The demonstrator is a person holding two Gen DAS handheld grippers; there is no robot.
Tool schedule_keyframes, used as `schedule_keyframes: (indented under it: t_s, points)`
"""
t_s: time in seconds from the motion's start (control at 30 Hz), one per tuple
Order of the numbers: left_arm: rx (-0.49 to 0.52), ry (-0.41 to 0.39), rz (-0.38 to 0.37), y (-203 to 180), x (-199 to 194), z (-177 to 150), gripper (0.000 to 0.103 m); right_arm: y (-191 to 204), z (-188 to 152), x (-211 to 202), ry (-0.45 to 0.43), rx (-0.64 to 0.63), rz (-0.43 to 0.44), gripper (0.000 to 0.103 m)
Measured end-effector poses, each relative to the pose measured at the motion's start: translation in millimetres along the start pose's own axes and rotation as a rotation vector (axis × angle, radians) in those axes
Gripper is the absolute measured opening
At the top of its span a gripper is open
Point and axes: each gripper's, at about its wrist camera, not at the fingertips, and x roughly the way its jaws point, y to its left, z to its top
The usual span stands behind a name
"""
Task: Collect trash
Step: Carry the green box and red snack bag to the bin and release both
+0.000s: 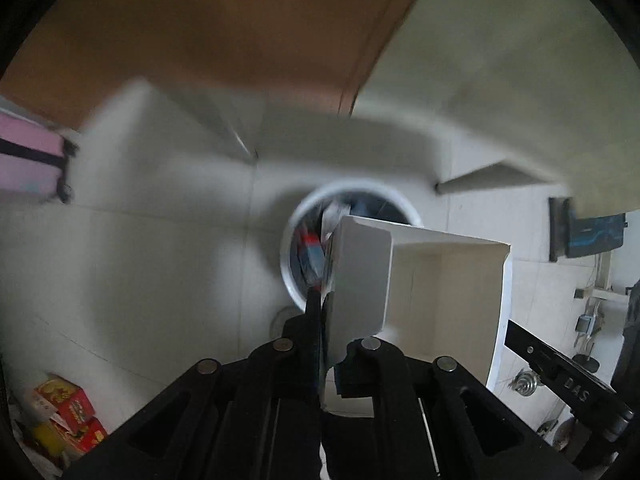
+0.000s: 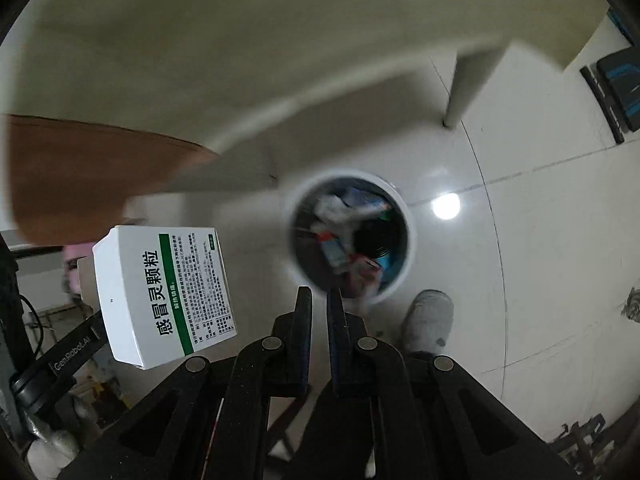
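Pale tiled floor (image 2: 540,240) fills both wrist views, with a round white trash bin (image 2: 406,248) at frame centre, already part full. Left gripper (image 1: 326,316) has its jaws pinched tight on a flap of the empty white medicine box (image 1: 420,288), which hangs over the bin's right rim. Right gripper (image 2: 318,300) has its jaws nearly together, holding nothing. Best release comes with the box centred over the opening, since part of it appears to overhang the rim.

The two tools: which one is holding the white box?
The left tool holds it, pinching a flap of the open white medicine box above the trash bin. The right tool is shut on nothing.
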Motion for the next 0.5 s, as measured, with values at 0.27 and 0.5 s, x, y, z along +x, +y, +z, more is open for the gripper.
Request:
schedule_keyframes:
  t_s: [0.27, 0.5]
  points:
    - [0.011, 0.073, 0.025, -0.6, 144.2, 8.4, 0.101, -51.6, 21.7, 135.1, 0.062, -0.036, -0.186, 0.092]
    - [0.012, 0.048, 0.083, 7.2, 155.5, -2.5, 0.101, -53.5, 27.0, 163.1, 0.048, -0.093, -0.302, 0.101]
